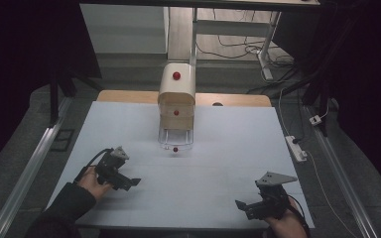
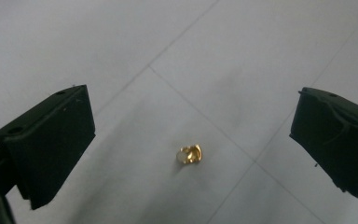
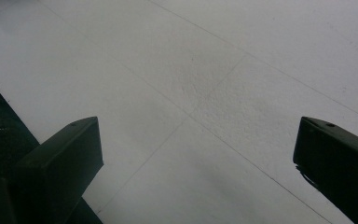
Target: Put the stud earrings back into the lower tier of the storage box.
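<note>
A small gold ring point(image 2: 189, 154) lies on the white table point(image 1: 218, 148), right between the wide-open jaws of the left gripper point(image 1: 131, 182), touching neither. The right gripper point(image 1: 241, 205) is wide open too, holding nothing.

No text, label, brand, number or sign can be read anywhere in the three views. No lettering is carried by the white creased sheet covering the table point(image 1: 218, 148), and none is seen on the cream, round-topped small chest of drawers with red knobs point(image 1: 176, 91). The small gold-coloured metal ring point(image 2: 189, 154) lying on the sheet bears no marking that can be made out. The white power strip on the floor point(image 1: 295, 148) is too small for any printing to be told.
</note>
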Demonstrator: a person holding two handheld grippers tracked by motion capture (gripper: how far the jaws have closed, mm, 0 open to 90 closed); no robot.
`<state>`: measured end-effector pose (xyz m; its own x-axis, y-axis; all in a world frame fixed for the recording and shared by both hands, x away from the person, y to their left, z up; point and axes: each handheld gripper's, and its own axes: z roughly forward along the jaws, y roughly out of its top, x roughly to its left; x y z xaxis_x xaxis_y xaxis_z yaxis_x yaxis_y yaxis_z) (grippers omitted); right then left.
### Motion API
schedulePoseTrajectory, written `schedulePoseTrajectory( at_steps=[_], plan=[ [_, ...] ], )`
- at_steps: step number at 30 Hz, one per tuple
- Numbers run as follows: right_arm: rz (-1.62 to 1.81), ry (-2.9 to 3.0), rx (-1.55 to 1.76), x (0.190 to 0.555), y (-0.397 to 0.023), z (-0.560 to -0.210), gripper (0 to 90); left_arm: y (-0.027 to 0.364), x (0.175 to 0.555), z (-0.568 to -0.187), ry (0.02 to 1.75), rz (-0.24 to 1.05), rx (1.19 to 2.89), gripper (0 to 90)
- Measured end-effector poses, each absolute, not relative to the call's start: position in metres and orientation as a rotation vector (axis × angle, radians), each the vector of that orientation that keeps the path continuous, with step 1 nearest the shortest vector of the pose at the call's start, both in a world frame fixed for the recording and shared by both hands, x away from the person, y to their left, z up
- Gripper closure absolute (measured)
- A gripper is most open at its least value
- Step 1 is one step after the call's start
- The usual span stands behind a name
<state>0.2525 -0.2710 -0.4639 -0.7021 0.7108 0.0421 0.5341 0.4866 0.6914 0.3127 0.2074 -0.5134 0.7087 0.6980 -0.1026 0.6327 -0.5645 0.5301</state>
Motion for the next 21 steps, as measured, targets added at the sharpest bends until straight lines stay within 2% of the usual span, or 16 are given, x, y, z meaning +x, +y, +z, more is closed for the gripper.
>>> schedulePoseTrajectory(
  at_steps=[6, 9, 11, 14, 17, 21],
  plan=[
    [1.020, 2.486, 1.063, 0.2524, -0.2705, -0.4637, 1.0, 0.2057, 0.3119, -0.5224, 0.993, 0.077, 2.436, 0.0],
    [1.020, 2.486, 1.063, 0.2525, -0.2706, -0.4638, 1.0, 0.2043, 0.3100, -0.5232, 0.977, 0.101, 2.473, 4.7],
    [1.018, 2.486, 1.060, 0.2524, -0.2707, -0.4638, 1.0, 0.2038, 0.3085, -0.5236, 0.958, 0.100, 2.498, 12.6],
    [1.017, 2.486, 1.059, 0.2524, -0.2705, -0.4638, 1.0, 0.2013, 0.3051, -0.5226, 0.936, 0.155, 2.552, 28.5],
    [1.016, 2.487, 1.060, 0.2523, -0.2703, -0.4638, 1.0, 0.2019, 0.3044, -0.5196, 0.946, 0.156, 2.556, 45.8],
    [1.016, 2.489, 1.060, 0.2522, -0.2700, -0.4640, 1.1, 0.2029, 0.3048, -0.5184, 0.959, 0.157, 2.556, 59.3]
  ],
)
